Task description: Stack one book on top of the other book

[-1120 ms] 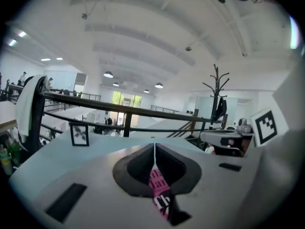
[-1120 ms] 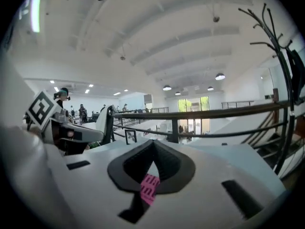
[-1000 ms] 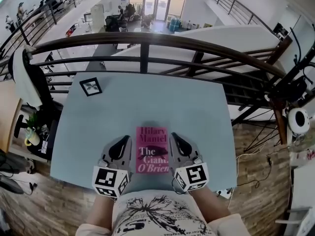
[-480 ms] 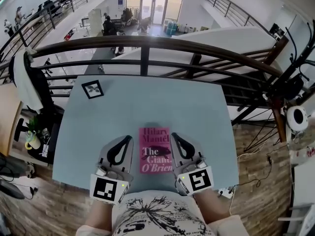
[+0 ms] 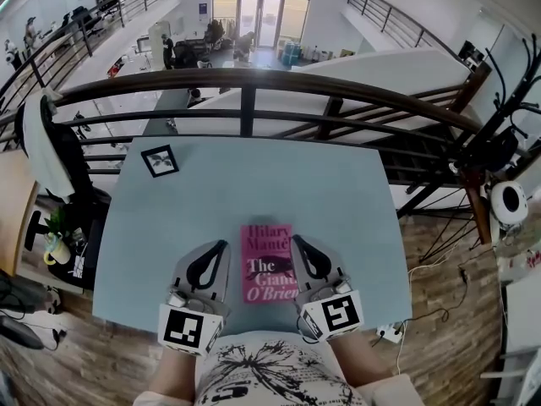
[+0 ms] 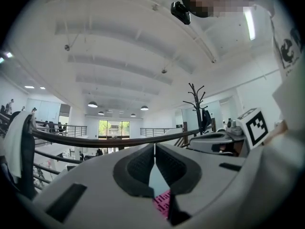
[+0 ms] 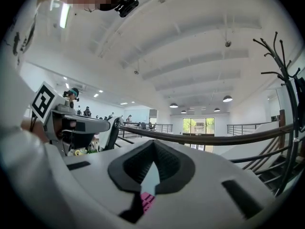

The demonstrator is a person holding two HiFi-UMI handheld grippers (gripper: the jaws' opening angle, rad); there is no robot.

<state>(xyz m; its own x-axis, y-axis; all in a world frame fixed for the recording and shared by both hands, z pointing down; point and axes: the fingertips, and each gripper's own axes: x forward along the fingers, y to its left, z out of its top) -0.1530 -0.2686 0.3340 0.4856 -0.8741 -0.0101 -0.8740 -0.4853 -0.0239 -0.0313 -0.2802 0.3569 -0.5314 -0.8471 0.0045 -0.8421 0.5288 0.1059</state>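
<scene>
Head view: a pink book point(image 5: 267, 262) lies flat near the front of the pale blue table point(image 5: 254, 176), between the left gripper point(image 5: 221, 245) and the right gripper point(image 5: 296, 240); whether a second book lies under it cannot be told

Left gripper view: jaws pressed together, empty, with a pink sliver of the book below

Right gripper view: likewise closed on nothing

The paperback looks light, fairly stiff and smooth-covered; pinching a long edge seems the best hold

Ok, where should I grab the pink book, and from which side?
Probably a long edge, from the side: the pink book lies flat, cover up, on the table, with the right gripper beside its right edge. Jaws, now shut, would open and pinch across its thickness.
</scene>
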